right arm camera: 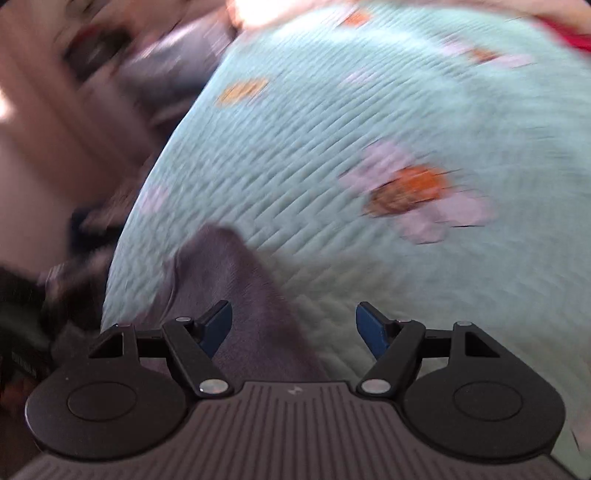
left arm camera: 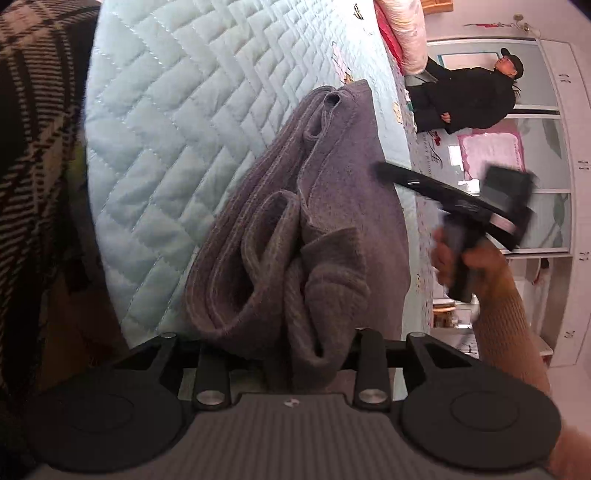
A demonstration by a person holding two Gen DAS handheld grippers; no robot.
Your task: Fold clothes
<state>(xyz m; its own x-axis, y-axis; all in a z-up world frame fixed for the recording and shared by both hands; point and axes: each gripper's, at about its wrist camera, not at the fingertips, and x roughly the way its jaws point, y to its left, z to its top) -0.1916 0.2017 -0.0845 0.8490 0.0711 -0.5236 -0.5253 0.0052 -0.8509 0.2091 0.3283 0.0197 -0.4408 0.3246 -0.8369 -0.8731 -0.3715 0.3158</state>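
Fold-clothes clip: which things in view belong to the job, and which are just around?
Job: grey garment, bunched in left gripper; right gripper, jaws apart; quilted bed cover.

Around: pink bedding roll; bystander in black; wardrobe.

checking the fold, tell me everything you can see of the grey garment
The grey garment looks like soft knit or fleece, folded into several thick layers with rolled edges showing. It lies on the pale blue quilted bedspread. One bunched end is pinched in the left claw; the open right claw is beside its other end.
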